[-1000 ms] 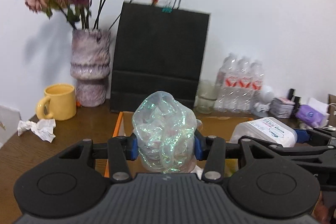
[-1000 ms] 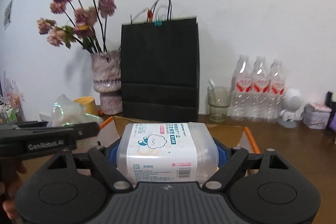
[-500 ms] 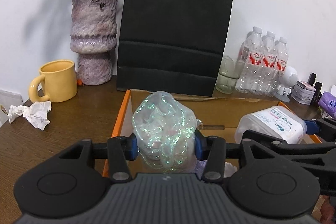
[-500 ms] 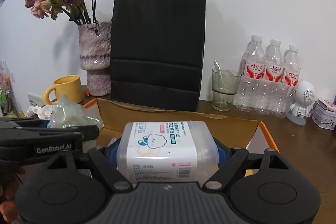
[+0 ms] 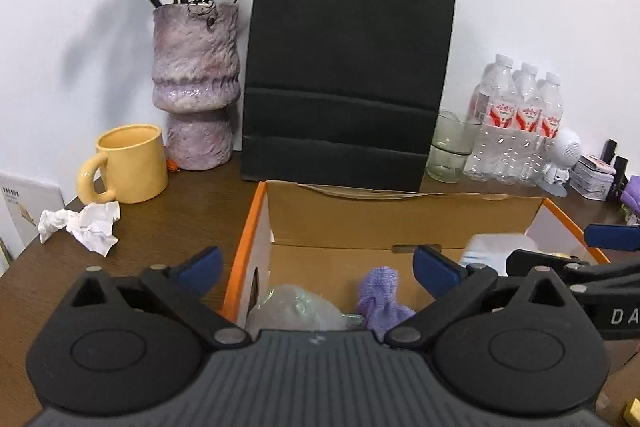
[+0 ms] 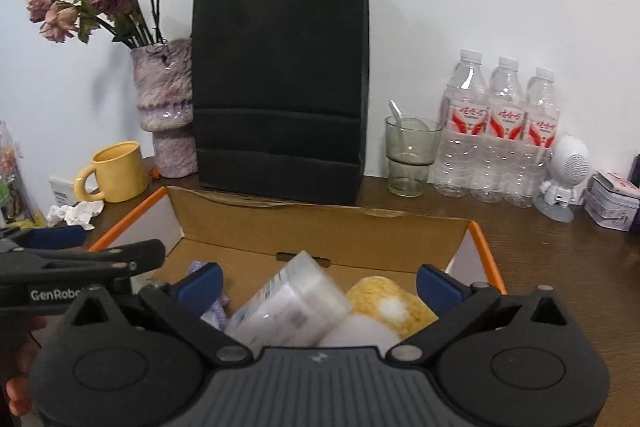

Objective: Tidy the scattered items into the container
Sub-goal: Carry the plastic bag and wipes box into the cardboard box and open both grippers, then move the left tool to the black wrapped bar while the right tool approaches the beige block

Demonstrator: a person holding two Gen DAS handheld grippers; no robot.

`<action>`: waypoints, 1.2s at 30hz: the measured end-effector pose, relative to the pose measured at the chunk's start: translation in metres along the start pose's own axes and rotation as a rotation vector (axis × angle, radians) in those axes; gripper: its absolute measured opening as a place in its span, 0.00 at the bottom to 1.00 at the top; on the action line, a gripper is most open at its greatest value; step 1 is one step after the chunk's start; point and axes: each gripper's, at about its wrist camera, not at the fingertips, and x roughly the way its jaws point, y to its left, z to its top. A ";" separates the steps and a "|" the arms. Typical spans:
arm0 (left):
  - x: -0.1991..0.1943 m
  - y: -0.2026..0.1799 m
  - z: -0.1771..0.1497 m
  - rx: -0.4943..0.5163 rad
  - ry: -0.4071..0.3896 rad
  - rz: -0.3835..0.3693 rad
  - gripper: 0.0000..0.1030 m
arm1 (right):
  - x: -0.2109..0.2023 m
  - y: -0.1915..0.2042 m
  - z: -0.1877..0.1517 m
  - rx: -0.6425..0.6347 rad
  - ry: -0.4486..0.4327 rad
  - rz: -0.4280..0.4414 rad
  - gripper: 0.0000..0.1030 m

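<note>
An open cardboard box with orange edges point(image 5: 400, 223) point(image 6: 320, 227) stands on the brown table. My left gripper point(image 5: 316, 265) is open and empty above the box's left part. Below it lie a crumpled iridescent plastic wrap point(image 5: 296, 309) and a purple knitted item point(image 5: 380, 297). My right gripper point(image 6: 318, 281) is open and empty above the box's right part. Under it a clear tub of cotton swabs point(image 6: 288, 301) lies tilted, blurred, next to a yellow sponge-like item point(image 6: 384, 301) and a white soft item point(image 6: 360, 333). A crumpled white tissue point(image 5: 86, 227) lies on the table left of the box.
Behind the box stand a black paper bag point(image 5: 348, 67), a purple vase with dried roses point(image 5: 196, 87), a yellow mug point(image 5: 128, 165), a glass point(image 6: 410, 155), three water bottles point(image 6: 504, 131), a white robot figure point(image 6: 566, 175) and a small tin point(image 6: 612, 201).
Both grippers opened over the box. The plastic wrap dropped from the left gripper and the cotton swab tub dropped from the right gripper into the box. Both views tilted down.
</note>
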 end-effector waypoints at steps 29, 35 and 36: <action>-0.067 0.007 0.000 -0.028 -0.078 -0.056 1.00 | -0.073 -0.014 -0.019 -0.042 -0.064 -0.005 1.00; -0.108 0.007 -0.022 0.009 -0.083 -0.060 1.00 | -0.124 -0.034 -0.052 -0.060 -0.080 -0.043 1.00; -0.112 0.008 -0.027 0.014 -0.077 -0.061 1.00 | -0.128 -0.036 -0.057 -0.062 -0.073 -0.050 1.00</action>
